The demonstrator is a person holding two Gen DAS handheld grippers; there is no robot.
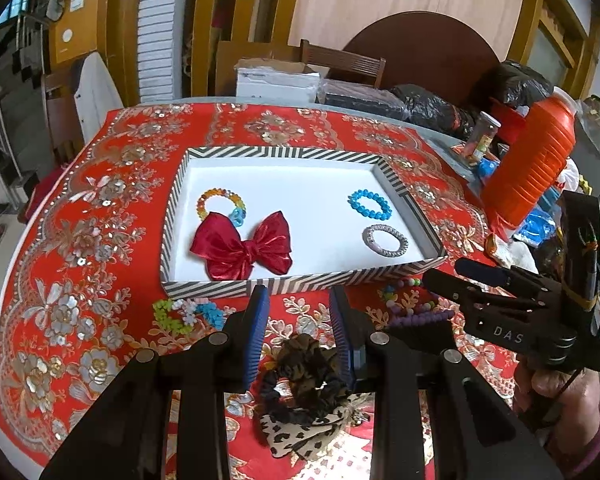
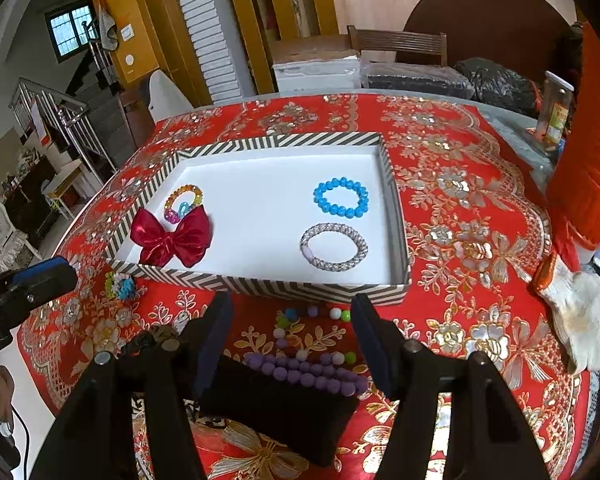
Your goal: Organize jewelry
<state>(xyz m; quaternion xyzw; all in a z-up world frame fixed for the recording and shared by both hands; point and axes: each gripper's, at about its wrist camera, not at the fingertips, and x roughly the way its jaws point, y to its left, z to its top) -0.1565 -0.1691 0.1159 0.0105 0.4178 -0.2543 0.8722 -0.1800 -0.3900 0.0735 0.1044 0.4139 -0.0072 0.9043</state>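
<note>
Black gripper (image 1: 300,332), blue-padded jaws

A red embroidered tablecloth (image 2: 460,208) is covering the table. An orange ribbed jug (image 1: 532,160) is standing at the far right, a white work glove (image 2: 576,316) lying nearer. A cardboard box (image 1: 276,78) is sitting beyond the table.

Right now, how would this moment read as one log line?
tray: bow, three bracelets | left hand-held gripper: open over scrunchie | right hand-held gripper: open over purple beads

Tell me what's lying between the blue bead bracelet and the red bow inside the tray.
Nothing: between the blue bead bracelet and the red bow there is only bare white tray floor, clearest in the right wrist view.
</note>
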